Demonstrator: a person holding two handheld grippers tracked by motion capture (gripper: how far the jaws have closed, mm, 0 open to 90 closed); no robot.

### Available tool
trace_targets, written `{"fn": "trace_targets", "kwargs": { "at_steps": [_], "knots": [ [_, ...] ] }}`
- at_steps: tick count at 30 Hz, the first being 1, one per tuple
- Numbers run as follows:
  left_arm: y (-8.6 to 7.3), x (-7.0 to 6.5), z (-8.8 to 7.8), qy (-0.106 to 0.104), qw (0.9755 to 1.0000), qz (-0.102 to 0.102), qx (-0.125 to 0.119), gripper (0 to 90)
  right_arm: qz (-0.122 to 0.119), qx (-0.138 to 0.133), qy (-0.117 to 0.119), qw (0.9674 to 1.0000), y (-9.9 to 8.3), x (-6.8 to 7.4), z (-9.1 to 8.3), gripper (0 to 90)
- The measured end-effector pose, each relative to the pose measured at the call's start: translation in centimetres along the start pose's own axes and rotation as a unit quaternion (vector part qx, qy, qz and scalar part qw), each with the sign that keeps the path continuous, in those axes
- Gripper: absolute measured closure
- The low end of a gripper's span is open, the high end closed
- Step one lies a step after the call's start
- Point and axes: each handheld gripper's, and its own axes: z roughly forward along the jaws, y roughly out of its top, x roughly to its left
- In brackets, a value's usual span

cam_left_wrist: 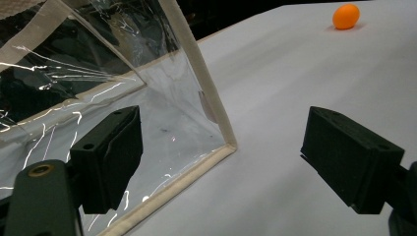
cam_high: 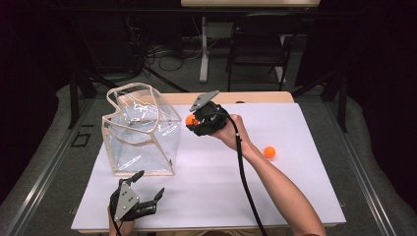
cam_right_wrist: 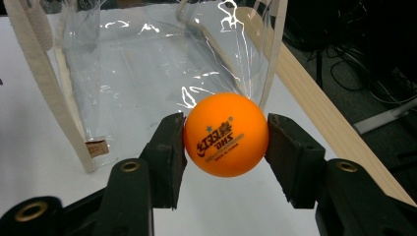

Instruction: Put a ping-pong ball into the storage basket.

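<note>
**A:** From the high view, your right gripper is clamped on an orange ball, held above the table just beside the clear bag. The bag's mouth sags and its rim folds inward. If you let go from the side, the ball could hit that rim and bounce off onto the table.

**B:** And my left?

**A:** Your left gripper sits near the bag's front corner, jaws spread, holding nothing. A second ball lies well apart on the right.

**B:** What does the left gripper view say?

**A:** Its jaws stand wide either side of the bag's trimmed bottom corner, not touching it. Nothing steadies the bag, so a nudge from your right hand could tip or slide it.

**B:** And the right gripper view?

**A:** The ball is pinched only at its sides between the pads. It's smooth and round; a tilt or slackened squeeze could pop it out. I can't quite tell whether you're high enough to clear the rim.
</note>
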Motion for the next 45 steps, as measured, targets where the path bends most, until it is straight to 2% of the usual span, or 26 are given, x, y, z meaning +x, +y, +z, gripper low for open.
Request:
{"fn": "trace_targets", "kwargs": {
  "at_steps": [45],
  "knots": [
    [0.0,0.1,0.1,-0.002,1.0,-0.001,0.0,15.6,-0.02,-0.012,-0.016,0.9996,2.9,-0.4,-0.8,50.3]
  ]
}}
